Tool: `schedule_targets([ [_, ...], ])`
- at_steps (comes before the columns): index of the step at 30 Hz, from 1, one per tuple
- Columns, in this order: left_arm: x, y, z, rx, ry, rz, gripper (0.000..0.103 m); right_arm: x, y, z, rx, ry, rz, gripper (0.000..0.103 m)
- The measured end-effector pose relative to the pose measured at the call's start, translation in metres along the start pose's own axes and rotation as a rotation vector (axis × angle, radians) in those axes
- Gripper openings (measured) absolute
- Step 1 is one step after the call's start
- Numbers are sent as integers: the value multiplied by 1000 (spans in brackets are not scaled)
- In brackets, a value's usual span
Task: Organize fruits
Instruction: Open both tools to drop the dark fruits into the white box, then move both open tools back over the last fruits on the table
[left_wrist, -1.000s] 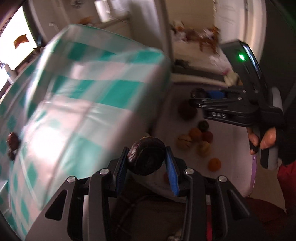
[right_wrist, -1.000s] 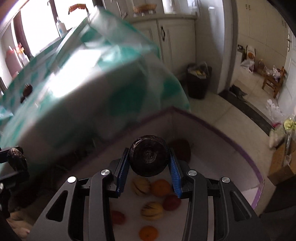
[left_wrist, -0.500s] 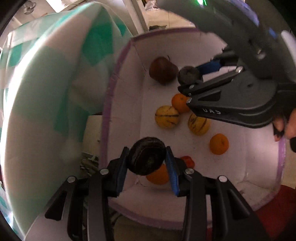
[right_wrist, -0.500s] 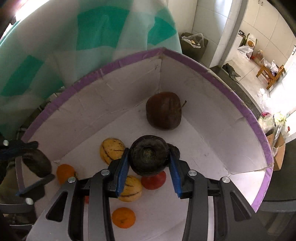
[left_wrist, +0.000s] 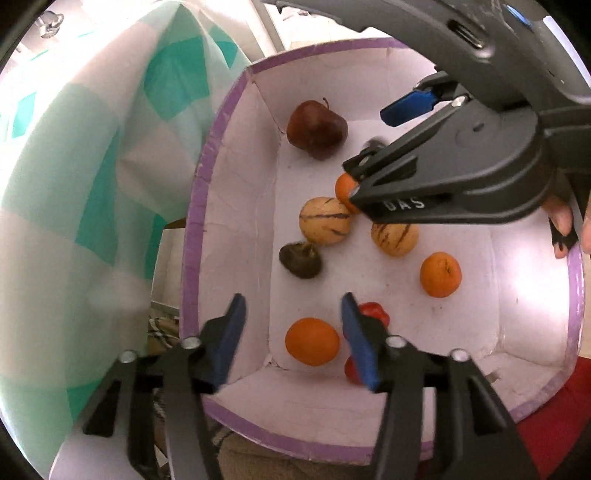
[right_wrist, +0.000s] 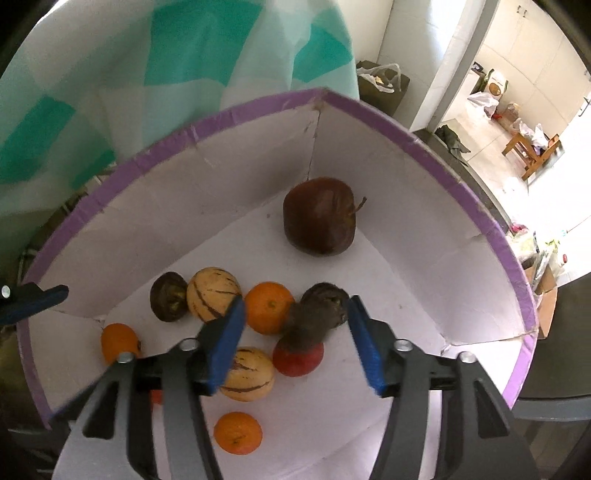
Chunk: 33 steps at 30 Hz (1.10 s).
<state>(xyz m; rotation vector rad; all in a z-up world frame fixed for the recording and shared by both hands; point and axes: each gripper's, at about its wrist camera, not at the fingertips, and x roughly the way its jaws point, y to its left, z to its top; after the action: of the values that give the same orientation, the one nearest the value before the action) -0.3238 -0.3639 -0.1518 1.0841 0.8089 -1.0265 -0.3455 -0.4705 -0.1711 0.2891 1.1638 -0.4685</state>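
Both jaws just opened, released, gripping nothing. Left gripper (left_wrist: 293, 325): its dark fruit (left_wrist: 300, 259) lies ahead of jaws on box (left_wrist: 192, 206) floor. Right gripper (right_wrist: 295, 326): blurred dark fruit (right_wrist: 317, 314) between jaws, pads clear, atop red fruit (right_wrist: 298, 357).

Looking steeply down from close above into the purple-rimmed white box (left_wrist: 195, 206), between blue pads, with checked cloth (left_wrist: 74, 184) at nine o'clock and the other gripper's body crossing from two o'clock. Angled down from the opposite hand into the same box (right_wrist: 424, 147), cloth (right_wrist: 147, 55) at eleven o'clock, room floor at two. Shared: box floor, dark red apple (left_wrist: 317, 129) (right_wrist: 319, 216), striped fruit (left_wrist: 325, 220) (right_wrist: 212, 293).
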Motion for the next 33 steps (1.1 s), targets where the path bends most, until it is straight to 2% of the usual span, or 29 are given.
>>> schedule_targets([
  [2, -4, 2, -1, -7, -11, 5, 69, -2, -2, 2, 2, -8, -16, 61],
  [5, -11, 5, 0, -12, -27, 5, 75, -8, -10, 5, 27, -30, -42, 71],
  [10, -32, 9, 0, -15, -75, 5, 77, -27, -19, 9, 51, -69, -64, 76],
  [14, -73, 17, -1, -47, -196, -12, 81, -56, -23, 13, 61, -132, -41, 79],
  [17, -120, 34, -9, -104, -347, -18, 85, -91, -25, 21, 81, -238, 13, 79],
  [19, -152, 59, -22, -178, -452, 4, 91, -123, -22, 28, 82, -342, 66, 79],
  [21, -173, 92, -40, -278, -523, 46, 94, -154, -13, 32, 74, -458, 123, 87],
  [22, -179, 109, -49, -321, -536, 66, 95, -172, -3, 34, 65, -523, 157, 87],
  [25, -194, 168, -87, -497, -554, 155, 96, -201, 31, 45, 13, -597, 242, 87],
  [28, -201, 234, -141, -694, -549, 274, 101, -212, 82, 60, -81, -605, 292, 87],
  [30, -203, 271, -172, -796, -528, 353, 101, -210, 122, 71, -145, -576, 311, 87],
  [33, -199, 339, -236, -996, -460, 461, 101, -204, 179, 93, -204, -512, 397, 87],
])
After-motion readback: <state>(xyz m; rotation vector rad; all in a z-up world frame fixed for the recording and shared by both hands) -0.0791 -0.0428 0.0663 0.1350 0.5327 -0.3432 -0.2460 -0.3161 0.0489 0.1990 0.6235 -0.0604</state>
